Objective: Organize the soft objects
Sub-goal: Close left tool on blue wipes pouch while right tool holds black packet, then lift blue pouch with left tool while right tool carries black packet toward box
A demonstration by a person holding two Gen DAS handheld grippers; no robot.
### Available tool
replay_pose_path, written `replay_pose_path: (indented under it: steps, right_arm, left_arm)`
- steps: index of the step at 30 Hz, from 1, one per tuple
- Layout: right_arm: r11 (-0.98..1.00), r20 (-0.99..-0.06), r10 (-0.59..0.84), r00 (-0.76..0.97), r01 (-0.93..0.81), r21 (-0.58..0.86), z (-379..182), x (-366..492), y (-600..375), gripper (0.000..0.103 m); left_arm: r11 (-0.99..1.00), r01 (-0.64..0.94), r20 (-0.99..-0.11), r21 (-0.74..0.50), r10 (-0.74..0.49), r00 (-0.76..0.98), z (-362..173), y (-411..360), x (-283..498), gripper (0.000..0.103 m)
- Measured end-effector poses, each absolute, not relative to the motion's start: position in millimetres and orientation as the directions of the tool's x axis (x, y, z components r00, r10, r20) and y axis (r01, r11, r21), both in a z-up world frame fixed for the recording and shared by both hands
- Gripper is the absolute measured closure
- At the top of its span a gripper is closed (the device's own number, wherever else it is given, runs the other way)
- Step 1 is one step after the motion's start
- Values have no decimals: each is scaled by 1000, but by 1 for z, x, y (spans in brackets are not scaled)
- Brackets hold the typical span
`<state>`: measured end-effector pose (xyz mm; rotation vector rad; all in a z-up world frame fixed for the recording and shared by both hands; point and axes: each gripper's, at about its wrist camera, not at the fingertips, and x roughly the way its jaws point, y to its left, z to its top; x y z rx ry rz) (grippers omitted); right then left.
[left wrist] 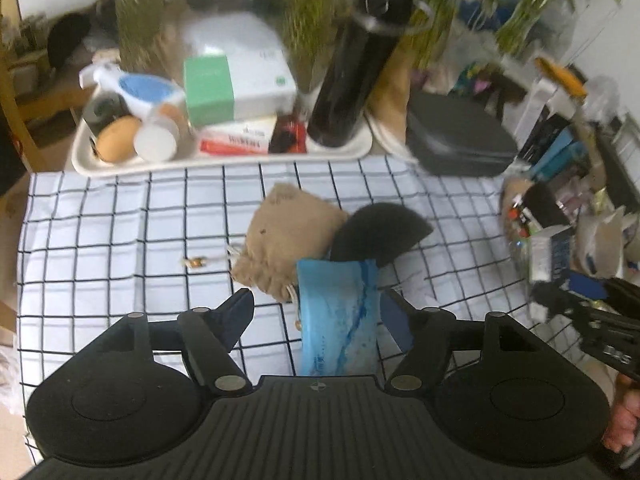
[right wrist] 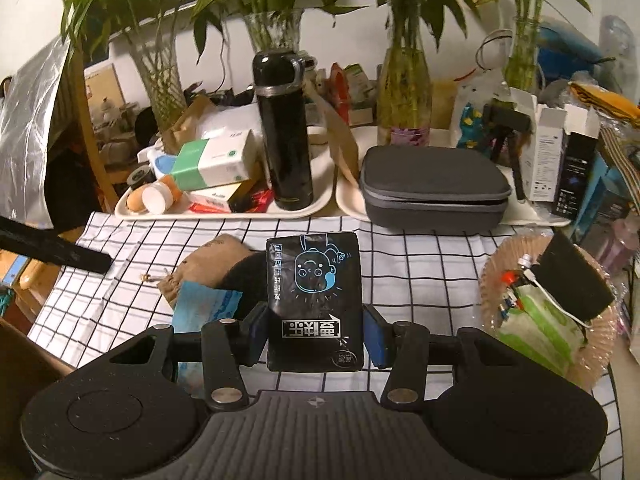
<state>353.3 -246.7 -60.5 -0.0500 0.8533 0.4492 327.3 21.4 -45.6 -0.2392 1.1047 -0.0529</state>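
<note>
Checked cloth, white with black lines, covered the near part of the table. Near its middle lay a small heap of soft things: a tan drawstring pouch, a black half-round pad touching the pouch's right side, and a blue tissue pack lying nearest, its far end just against both.

The left gripper hovered over this heap with its jaws apart; the blue pack sat between them, close to the right finger and clear of the left, and neither pad pressed on it.

The right gripper was clamped on a black tissue pack printed with a blue cartoon face, one blue pad on each side edge, the pack held above the cloth. From this view the heap lay to the left of it.

To the right sat a shallow woven basket holding a green-and-white pack and a black block. Beyond the cloth stood a tray with a black flask, and a grey zip case lay to its right.
</note>
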Motion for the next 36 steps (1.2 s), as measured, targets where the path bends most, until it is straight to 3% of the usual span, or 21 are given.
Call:
replay_pose_path:
  steps: [7,15,32,34,36]
  right_arm:
    - [919,-734,354,579,-363,156,-59,359,-259,52]
    - [916,-738,360,570,-366,164,-59,359,-264,52]
    - [913,-731,375,570,-362,186,-55,362,-266,51]
    - [915,-731,373,571,-358,187,-55,363,-267,51]
    - [915,-730,373,573,-355,190,-55,362,-269,51]
  left_arm:
    - [983,-35,-936,-181,-161,314,-72,-6,362,29]
    - [974,-50,-971,-223,-217,103,-118,-18,398,23]
    - [986,-91,-986,-138,-145,-77,-165,-33,426,23]
    - [987,-94,-987,-132,-139,-82,-169,-35,426,24]
    - [987,-101,-989,-126,-133,-63,-170,-34,425,32]
